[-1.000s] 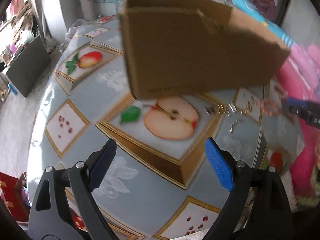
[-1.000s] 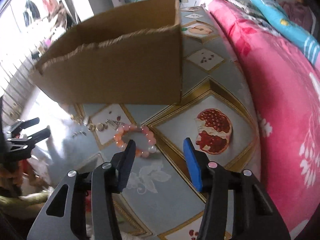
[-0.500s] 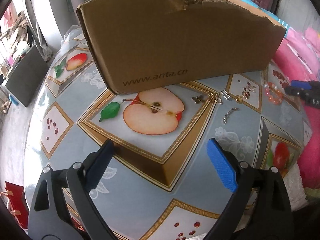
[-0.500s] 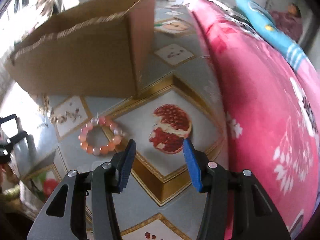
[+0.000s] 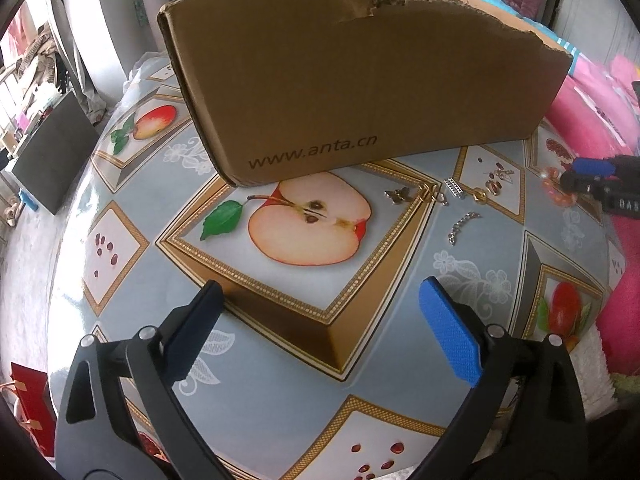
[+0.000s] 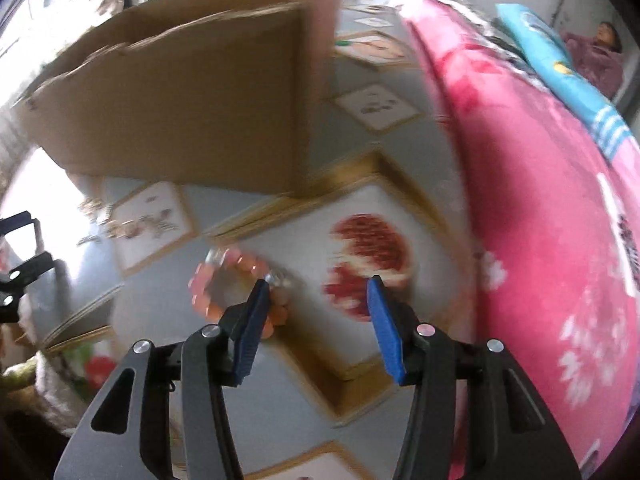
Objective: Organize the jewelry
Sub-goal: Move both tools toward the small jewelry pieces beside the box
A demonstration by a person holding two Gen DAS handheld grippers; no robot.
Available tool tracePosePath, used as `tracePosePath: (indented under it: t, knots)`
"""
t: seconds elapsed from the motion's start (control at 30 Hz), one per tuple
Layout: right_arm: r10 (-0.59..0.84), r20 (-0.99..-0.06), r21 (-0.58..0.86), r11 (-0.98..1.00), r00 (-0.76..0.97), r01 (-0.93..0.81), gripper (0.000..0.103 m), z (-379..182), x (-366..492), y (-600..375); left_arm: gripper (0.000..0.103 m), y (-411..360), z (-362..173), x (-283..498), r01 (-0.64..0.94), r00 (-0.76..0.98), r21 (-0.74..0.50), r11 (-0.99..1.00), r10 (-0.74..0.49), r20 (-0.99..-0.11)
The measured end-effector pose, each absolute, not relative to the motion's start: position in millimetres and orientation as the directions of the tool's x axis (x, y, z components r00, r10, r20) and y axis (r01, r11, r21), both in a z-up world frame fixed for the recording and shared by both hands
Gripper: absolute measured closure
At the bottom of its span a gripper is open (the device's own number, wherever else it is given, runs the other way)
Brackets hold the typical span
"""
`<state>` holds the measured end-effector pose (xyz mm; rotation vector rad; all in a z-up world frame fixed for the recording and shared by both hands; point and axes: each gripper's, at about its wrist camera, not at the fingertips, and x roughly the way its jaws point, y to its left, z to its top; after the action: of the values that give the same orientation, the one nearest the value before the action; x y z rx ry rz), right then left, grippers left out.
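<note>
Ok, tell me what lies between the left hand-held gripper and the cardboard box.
In the left wrist view, only bare tablecloth with a printed halved apple separates the left hand-held gripper from the cardboard box.

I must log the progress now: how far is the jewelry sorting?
Nothing looks sorted yet. The small metal pieces lie loose on the fruit-print tablecloth, outside the brown cardboard box. Both tongs, left and right, are open and empty; the right is near the orange bead bracelet. Everything remains.
</note>
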<state>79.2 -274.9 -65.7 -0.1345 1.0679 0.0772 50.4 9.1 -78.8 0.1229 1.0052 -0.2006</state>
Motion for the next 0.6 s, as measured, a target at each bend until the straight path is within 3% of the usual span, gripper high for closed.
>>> tracePosePath:
  t: [0.27, 0.33, 0.4, 0.6]
  knots:
    - [0.083, -0.832, 0.02, 0.992, 0.549, -0.121, 0.054, -35, 69, -279, 0.008, 8, -78, 51, 0.225, 0.512, 0.011, 0.974, -0.109, -0.852]
    - [0.149, -0.804, 0.061, 0.984, 0.576, -0.17, 0.05, -23, 57, -272, 0.008, 9, -78, 52, 0.225, 0.511, 0.011, 0.974, -0.109, -0.853]
    - [0.243, -0.79, 0.118, 0.961, 0.562, -0.249, 0.039, -18, 47, -255, 0.008, 8, -78, 52, 0.228, 0.511, 0.011, 0.974, -0.11, -0.853]
    - [0.306, -0.854, 0.119, 0.903, 0.421, -0.413, 0.036, -54, 29, -198, 0.007, 8, -78, 53, 0.232, 0.507, 0.01, 0.973, -0.112, -0.855]
